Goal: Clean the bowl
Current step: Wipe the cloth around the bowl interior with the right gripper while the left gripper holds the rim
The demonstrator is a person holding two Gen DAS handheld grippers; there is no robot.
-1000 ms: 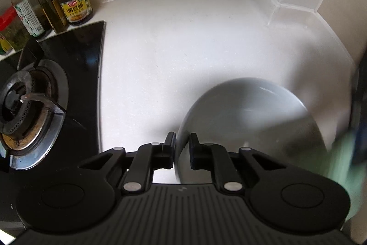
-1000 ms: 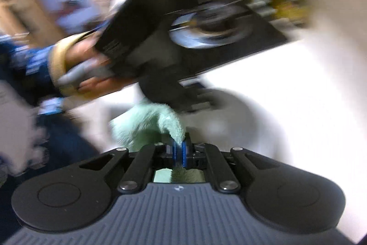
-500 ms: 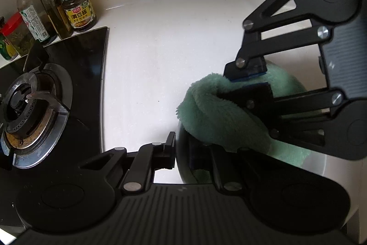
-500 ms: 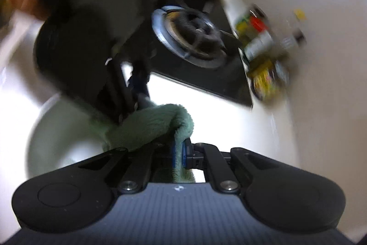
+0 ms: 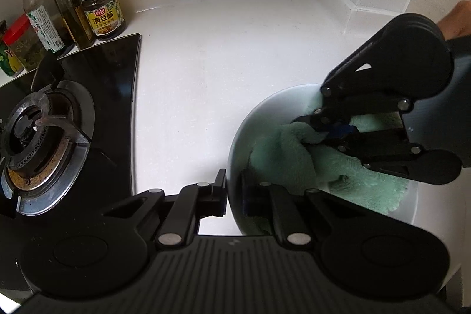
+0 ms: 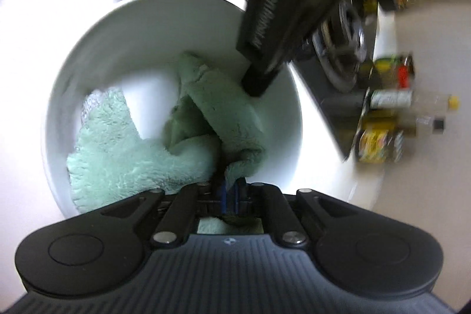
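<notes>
From my left tongs [image 5: 234,193] I see the bowl [image 5: 244,131] on the white counter [image 5: 220,55], just right of the stove [image 5: 53,131]. My jaws straddle its near rim, one outside and one inside, pinching the wall; they eased a touch wider a moment ago but the rim sits gripped between them. The bowl is plain pale white, smooth and glossy, with a rounded wall. I judge it stiff, fairly heavy, slick and breakable, so the rim is the place to hold it, and firmly, or it will skate on the counter under wiping. My right tongs [image 5: 323,131] reach into it from the right, a green cloth [image 5: 288,155] bunched at their tips and spread over the bowl's floor. Jars and bottles [image 5: 59,16] stand at the back wall, well apart. From my right tongs [image 6: 232,190] I look down into the bowl [image 6: 141,19]; the view is blurred at the edges. My jaws are pressed nearly together on a fold of the cloth [image 6: 123,149], which is fluffy, soft and limp, so it will drag and fold, not push; most of it lies on the bottom and near wall, with bare white showing at the far side. The left tongs [image 6: 256,84] cross in from above, tip at the bowl's right rim.
</notes>
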